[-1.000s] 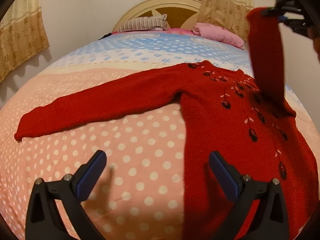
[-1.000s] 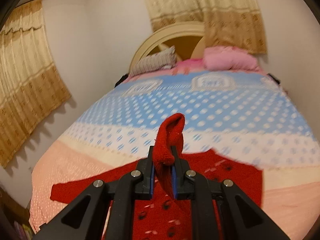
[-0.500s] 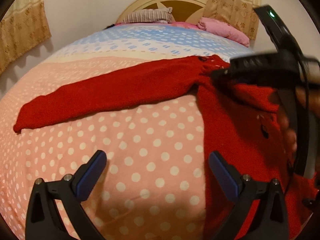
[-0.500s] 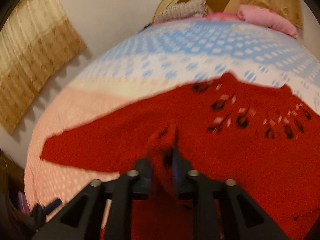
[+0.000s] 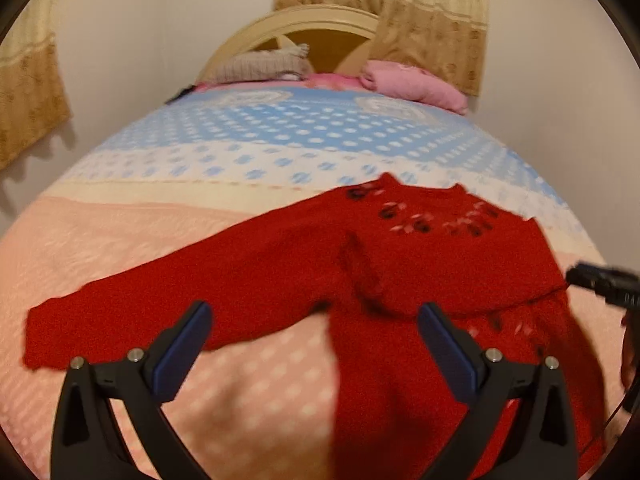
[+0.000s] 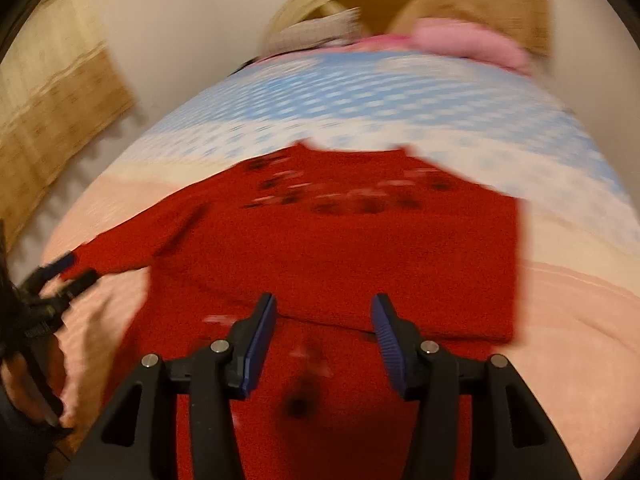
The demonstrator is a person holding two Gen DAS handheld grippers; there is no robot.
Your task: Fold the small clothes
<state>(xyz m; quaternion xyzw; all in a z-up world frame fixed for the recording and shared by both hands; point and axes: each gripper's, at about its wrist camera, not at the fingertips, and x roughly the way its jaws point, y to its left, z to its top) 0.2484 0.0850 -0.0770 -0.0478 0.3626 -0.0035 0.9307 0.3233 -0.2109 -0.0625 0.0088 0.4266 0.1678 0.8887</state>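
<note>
A small red knitted sweater point(image 5: 420, 264) with dark flower marks lies flat on the bed. Its right sleeve is folded across the chest point(image 6: 360, 280). Its left sleeve point(image 5: 160, 300) stretches out to the left on the pink cover. My left gripper point(image 5: 314, 352) is open and empty, above the bed near the sweater's lower left edge. My right gripper point(image 6: 322, 344) is open and empty, just above the folded sleeve. The left gripper also shows at the left edge of the right wrist view point(image 6: 66, 276).
The bed point(image 5: 280, 140) has a dotted cover, pink near me and blue farther off. A grey pillow point(image 5: 264, 66) and a pink pillow point(image 5: 412, 86) lie by the headboard. Curtains hang behind and at the left wall.
My right gripper carried the right sleeve down across the sweater's chest, let it go and opened. My left gripper stayed open and shifted a little.
</note>
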